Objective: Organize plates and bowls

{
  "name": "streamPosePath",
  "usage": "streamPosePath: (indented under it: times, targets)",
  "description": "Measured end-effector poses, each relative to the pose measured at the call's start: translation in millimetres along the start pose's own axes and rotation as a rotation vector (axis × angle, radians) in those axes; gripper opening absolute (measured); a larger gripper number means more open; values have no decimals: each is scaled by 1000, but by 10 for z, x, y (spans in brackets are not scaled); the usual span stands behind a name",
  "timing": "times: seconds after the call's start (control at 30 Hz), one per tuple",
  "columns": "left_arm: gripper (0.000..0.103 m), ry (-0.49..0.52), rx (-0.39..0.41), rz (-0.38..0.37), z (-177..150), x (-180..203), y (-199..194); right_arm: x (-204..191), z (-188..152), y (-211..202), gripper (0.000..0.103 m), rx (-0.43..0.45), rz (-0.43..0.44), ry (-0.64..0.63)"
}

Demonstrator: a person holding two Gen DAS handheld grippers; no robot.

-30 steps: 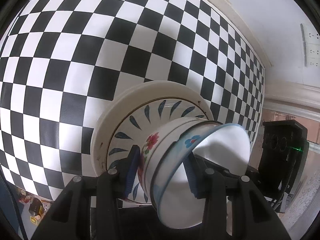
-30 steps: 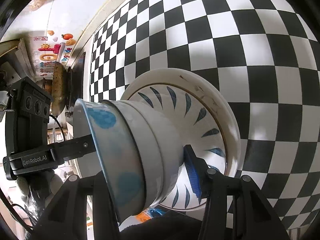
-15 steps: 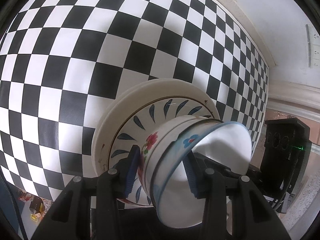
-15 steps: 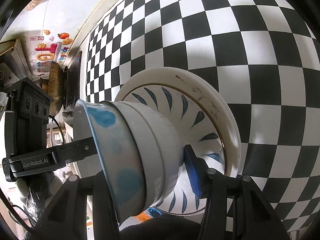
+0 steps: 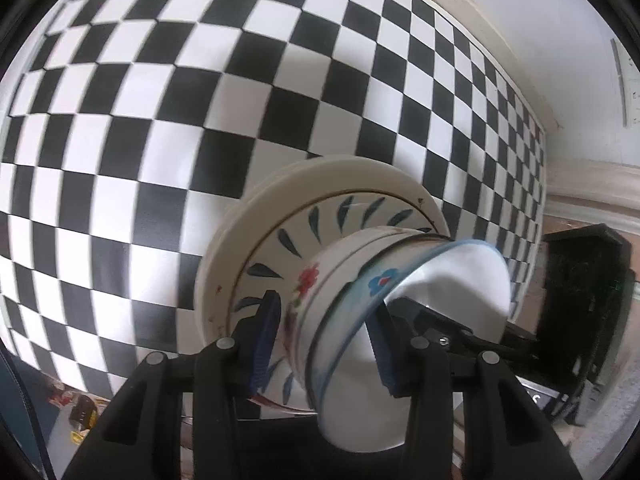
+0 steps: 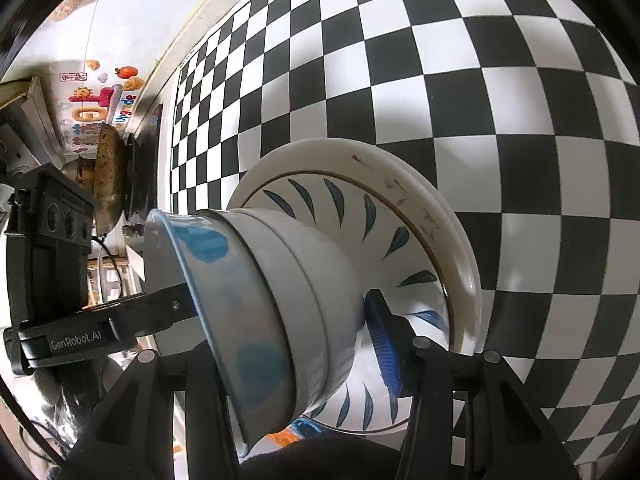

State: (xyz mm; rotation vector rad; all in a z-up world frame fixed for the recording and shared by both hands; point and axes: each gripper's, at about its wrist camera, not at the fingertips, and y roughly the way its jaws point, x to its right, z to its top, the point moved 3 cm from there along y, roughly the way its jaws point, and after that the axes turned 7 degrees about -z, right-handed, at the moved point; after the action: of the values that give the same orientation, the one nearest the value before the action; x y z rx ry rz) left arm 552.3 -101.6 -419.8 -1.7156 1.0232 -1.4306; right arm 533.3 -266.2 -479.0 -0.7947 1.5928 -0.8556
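Note:
Two nested bowls stand on two stacked plates on the checkered tablecloth. The upper bowl has blue flowers; the lower bowl bears a red flower. Under them lie a blue-leaf plate and a wider cream plate. My left gripper is shut on the bowls' wall, one pad outside and one inside. My right gripper clamps the opposite wall; its inner finger is hidden by the bowls.
A white wall runs along the table's far edge. A worn pan and wall stickers lie beyond the table's end. The near table edge drops to a cluttered floor.
The left wrist view has tilted a little, so the stack sits slightly further right in it. Both grips on the bowls look unchanged.

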Motion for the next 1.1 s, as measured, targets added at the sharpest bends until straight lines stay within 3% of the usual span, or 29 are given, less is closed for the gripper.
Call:
streamPosePath:
  times: [0.13, 0.57, 0.63, 0.73, 0.8, 0.87, 0.93, 1.1]
  targets:
    - [40, 51, 77, 115, -36, 49, -118, -88, -13, -123, 50, 51, -107, -53]
    - [42, 143, 255, 260, -417, 202, -548, -387, -268, -641, 51, 185, -275, -150]
    - [42, 147, 290, 276, -490, 198, -624, -431, -354, -747, 59, 219, -304, -159]
    - [44, 165, 366, 305, -629, 212, -769, -516, -513, -932, 79, 280, -358, -180]
    - [52, 178, 424, 318, -718, 251, -866, -562, -613, -1053, 95, 329, -411, -187]
    - [70, 207, 511, 365, -839, 281, -1027, -594, -734, -1219, 103, 400, -446, -187]
    - [87, 224, 570, 388, -939, 298, -1139, -654, -838, -1348, 103, 455, -482, -178]
    - [97, 259, 666, 367, -1194, 382, -1395, -826, -1164, -1760, 103, 628, -560, -152]
